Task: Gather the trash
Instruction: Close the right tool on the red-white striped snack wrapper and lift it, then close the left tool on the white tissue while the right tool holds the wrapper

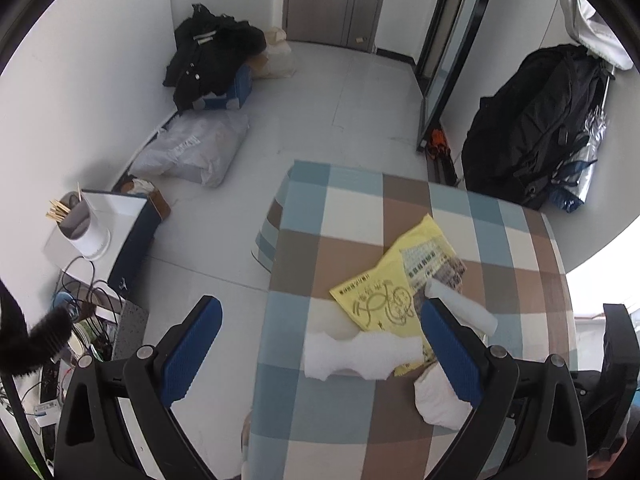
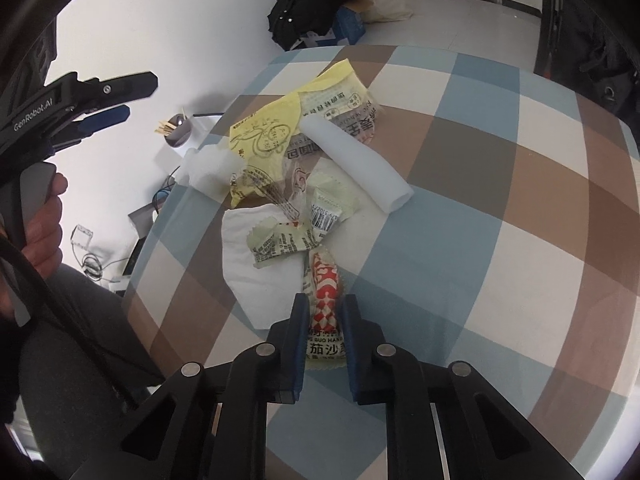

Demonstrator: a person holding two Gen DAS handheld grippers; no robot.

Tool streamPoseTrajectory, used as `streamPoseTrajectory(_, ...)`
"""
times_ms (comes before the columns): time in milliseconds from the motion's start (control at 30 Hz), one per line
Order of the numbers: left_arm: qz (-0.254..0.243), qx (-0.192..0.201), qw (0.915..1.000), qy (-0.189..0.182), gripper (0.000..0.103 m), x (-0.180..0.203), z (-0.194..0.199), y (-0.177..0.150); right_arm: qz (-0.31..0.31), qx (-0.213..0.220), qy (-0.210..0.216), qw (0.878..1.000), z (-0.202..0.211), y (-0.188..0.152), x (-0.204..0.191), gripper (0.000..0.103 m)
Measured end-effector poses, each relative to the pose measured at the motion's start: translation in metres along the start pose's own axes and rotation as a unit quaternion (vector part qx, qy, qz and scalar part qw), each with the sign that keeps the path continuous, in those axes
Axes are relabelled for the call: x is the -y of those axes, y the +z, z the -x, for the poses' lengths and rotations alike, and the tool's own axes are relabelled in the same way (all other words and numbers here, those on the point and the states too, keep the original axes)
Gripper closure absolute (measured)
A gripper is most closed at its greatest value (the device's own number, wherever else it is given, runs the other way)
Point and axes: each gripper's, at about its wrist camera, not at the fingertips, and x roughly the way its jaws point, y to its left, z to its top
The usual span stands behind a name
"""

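Pinching red-patterned packet, right gripper hiding its lower print

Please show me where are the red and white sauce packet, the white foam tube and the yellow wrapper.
red and white sauce packet (image 2: 326, 286): right wrist view, patterned middle.
white foam tube (image 2: 356, 160): right wrist view, mid-length.
yellow wrapper (image 1: 380, 292): left wrist view, printed face.

wrappers and foam tube lie clustered on the table, tissue beneath.
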Motion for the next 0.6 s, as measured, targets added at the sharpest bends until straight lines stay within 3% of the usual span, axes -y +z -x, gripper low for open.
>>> streamPoseTrajectory(100,-0.007,-0.029,0.9992,-0.024,0.005,0.007,-0.005,-0.007,0.000,0.002,-0.003,1.000,0.005,-0.003,-0.001,0.090)
streamPoseTrajectory(333,-0.037,-0.035,0.9973,-0.053,0.005,0.030,0.004,-0.028,0.002,0.017,-0.013,1.000,0.017,-0.011,-0.002,0.090)
streamPoseTrajectory(467,-0.062,-0.066,0.9906,-0.103,0.005,0.049,0.001,-0.040,-0.012,0.021,-0.019,1.000,0.025,-0.021,0.005,0.091)
streamPoseTrajectory(600,-0.083,-0.088,0.9873,-0.103,0.005,0.065,-0.007,-0.052,-0.042,0.030,-0.024,0.998,0.037,-0.031,0.017,0.091)
